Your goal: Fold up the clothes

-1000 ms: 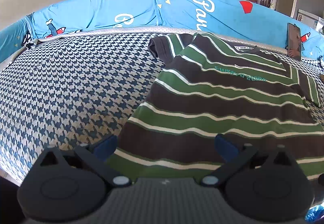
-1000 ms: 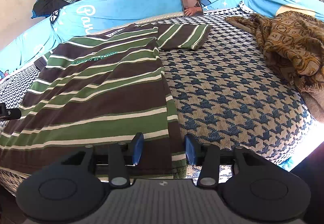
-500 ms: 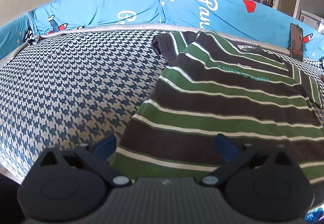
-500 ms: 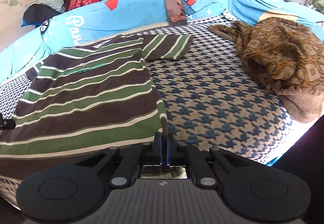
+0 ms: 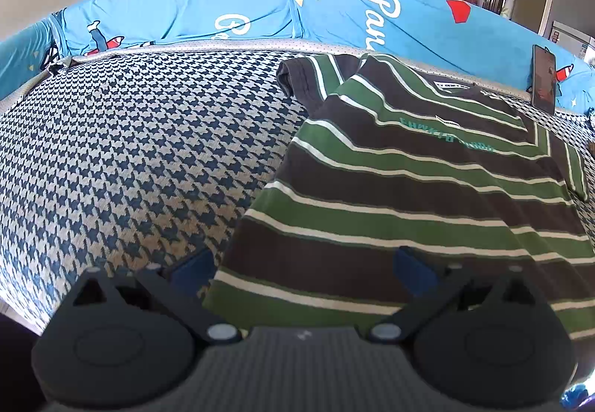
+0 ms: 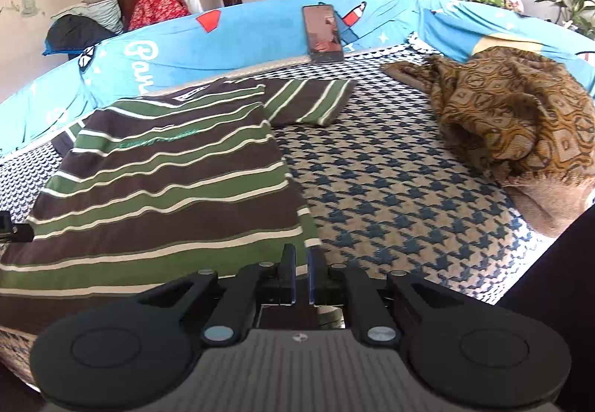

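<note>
A brown, green and white striped T-shirt (image 5: 409,196) lies flat on the houndstooth bed cover (image 5: 130,151), collar at the far end. My left gripper (image 5: 303,268) is open, and its blue fingertips (image 5: 193,270) straddle the shirt's near left hem corner without pressing it. In the right wrist view the same shirt (image 6: 167,188) fills the left half, one short sleeve (image 6: 308,103) spread to the right. My right gripper (image 6: 301,263) is shut on the shirt's near right hem corner. The left gripper's tip (image 6: 11,229) shows at the left edge.
A blue padded bumper (image 5: 223,13) rings the bed, with a phone (image 6: 322,34) propped against it. A crumpled brown patterned cloth (image 6: 520,121) lies at the right. Bare houndstooth cover (image 6: 390,188) separates it from the shirt. The bed's near edge is just below both grippers.
The right gripper's jaws went from open around the hem corner to shut on it, and its view has tipped up a little. The left gripper stays open in place.
</note>
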